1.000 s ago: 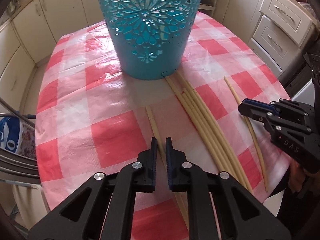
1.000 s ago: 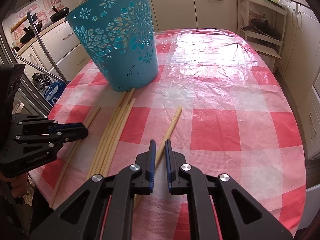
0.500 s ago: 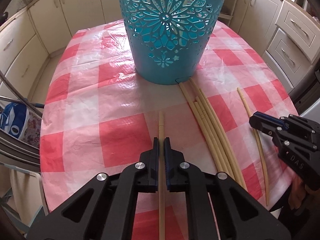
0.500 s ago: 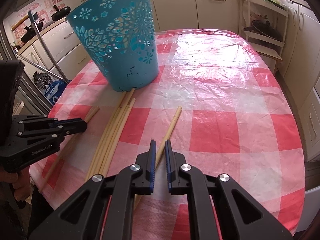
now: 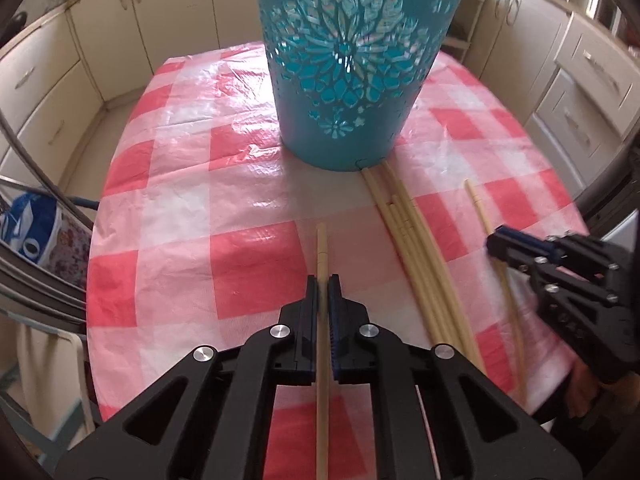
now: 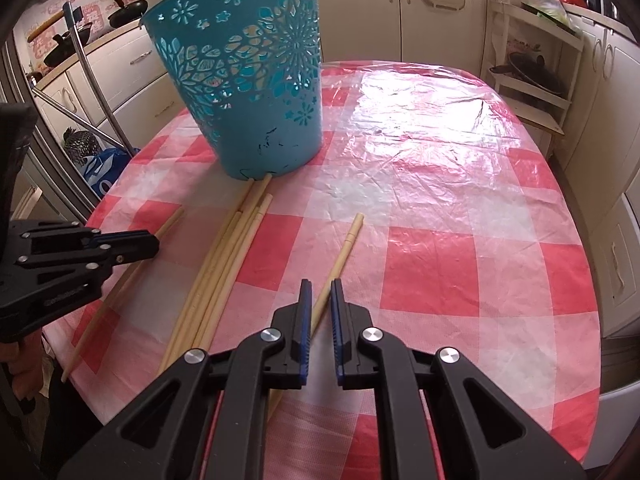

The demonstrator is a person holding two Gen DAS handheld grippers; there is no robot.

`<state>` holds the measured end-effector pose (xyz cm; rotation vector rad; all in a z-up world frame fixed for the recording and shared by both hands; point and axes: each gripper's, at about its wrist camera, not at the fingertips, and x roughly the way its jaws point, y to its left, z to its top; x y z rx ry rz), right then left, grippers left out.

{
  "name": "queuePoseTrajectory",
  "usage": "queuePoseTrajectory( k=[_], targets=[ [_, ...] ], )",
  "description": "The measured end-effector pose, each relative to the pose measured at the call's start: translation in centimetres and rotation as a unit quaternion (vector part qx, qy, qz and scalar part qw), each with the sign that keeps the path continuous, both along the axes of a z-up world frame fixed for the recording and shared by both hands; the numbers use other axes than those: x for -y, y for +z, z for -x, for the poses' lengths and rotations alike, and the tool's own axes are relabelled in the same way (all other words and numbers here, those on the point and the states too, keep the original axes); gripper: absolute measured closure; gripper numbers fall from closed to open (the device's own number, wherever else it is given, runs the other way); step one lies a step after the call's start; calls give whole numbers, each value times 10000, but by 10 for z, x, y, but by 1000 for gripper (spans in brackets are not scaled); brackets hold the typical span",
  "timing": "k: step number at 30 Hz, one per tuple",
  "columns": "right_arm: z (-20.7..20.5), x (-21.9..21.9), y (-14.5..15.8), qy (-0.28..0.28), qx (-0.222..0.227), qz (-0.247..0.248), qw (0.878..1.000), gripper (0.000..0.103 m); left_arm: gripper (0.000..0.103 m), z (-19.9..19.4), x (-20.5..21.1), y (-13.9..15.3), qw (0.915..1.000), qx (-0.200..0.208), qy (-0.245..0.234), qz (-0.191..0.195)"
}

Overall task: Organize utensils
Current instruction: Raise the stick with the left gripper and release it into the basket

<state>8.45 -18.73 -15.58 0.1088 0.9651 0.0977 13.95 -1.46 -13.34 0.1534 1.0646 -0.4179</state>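
Observation:
A teal cut-out basket stands on the red-checked table; it also shows in the right wrist view. My left gripper is shut on a long bamboo chopstick and holds it lifted, pointing at the basket. Several chopsticks lie in a bundle by the basket's foot. One more chopstick lies alone under my right gripper, whose jaws stand slightly apart on either side of it. The left gripper also shows in the right wrist view.
Cream kitchen cabinets ring the table. A metal rack with a blue bag stands at the left edge. A shelf with a pan stands at the right back. The table's near edge is close below both grippers.
My left gripper closed on the single chopstick and lifted it, backing away from the basket. The right gripper stayed over its chopstick.

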Motion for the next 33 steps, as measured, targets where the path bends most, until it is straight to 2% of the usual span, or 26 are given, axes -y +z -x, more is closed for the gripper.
queuePoseTrajectory(
  k=[5,9,14,19,25,29,33],
  targets=[
    [0,10,-1,-161,-85,-402,9990,94,98,26,-24,38,9941,200,152,1057],
    [3,23,-2,-356,-203,-949,9946,94,98,46,-45,71,9814,385,241,1863],
    [12,36,-2,-572,-180,-1476,9872,95,98,77,-61,117,9643,893,226,2483],
    [28,43,13,-674,164,-1835,9806,95,98,106,-70,152,9520,1313,166,2759],
    [54,51,29,-740,488,-2109,9735,95,98,135,-70,175,9474,1667,58,2731],
    [60,52,33,-772,529,-2150,9721,95,98,140,-68,188,9416,1888,72,2786],
    [60,50,30,-749,482,-2129,9730,95,98,127,-58,205,9340,2281,42,2750]
  ],
)
